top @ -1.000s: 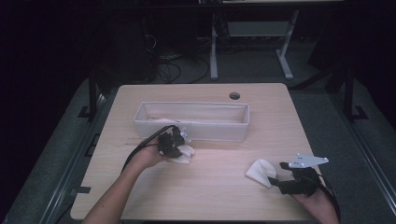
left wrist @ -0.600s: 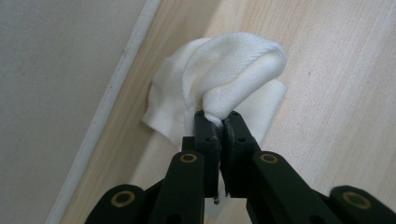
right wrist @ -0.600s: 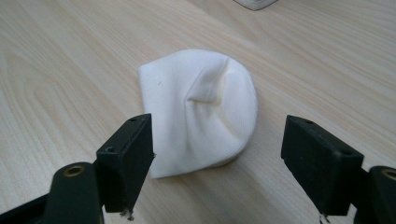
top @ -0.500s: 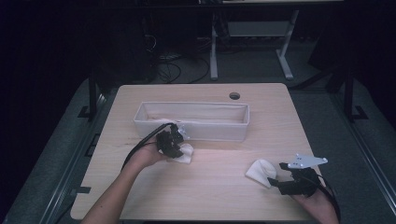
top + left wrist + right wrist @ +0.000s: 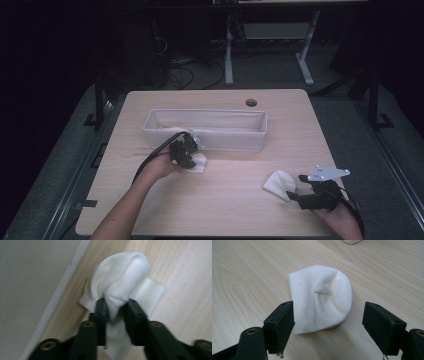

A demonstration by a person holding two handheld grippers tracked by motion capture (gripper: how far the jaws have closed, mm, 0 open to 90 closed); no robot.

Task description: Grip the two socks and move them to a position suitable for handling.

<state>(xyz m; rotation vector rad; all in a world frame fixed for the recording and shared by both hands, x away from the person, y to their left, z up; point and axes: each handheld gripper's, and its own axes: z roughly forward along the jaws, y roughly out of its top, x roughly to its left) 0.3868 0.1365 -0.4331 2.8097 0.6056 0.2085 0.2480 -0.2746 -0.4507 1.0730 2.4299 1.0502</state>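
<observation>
Two folded white socks lie on the wooden table point(image 5: 225, 200). My left gripper point(image 5: 187, 155) is shut on one white sock point(image 5: 199, 162), just in front of the long white bin point(image 5: 205, 129); in the left gripper view the jaws pinch a bunched fold of that sock point(image 5: 120, 282) point(image 5: 115, 306). The other white sock point(image 5: 279, 184) rests near the table's front right. My right gripper point(image 5: 295, 195) stands open just behind it; in the right gripper view the sock point(image 5: 322, 300) lies between and beyond the spread jaws point(image 5: 329, 322), untouched.
The white bin's wall point(image 5: 30, 290) runs close along the left of the held sock. A round cable hole point(image 5: 251, 102) sits at the table's back right. Dark floor, cables and desk legs point(image 5: 229, 50) lie beyond the table.
The left gripper has shifted slightly with its sock near the bin's front wall. The right gripper and its sock look unchanged.
</observation>
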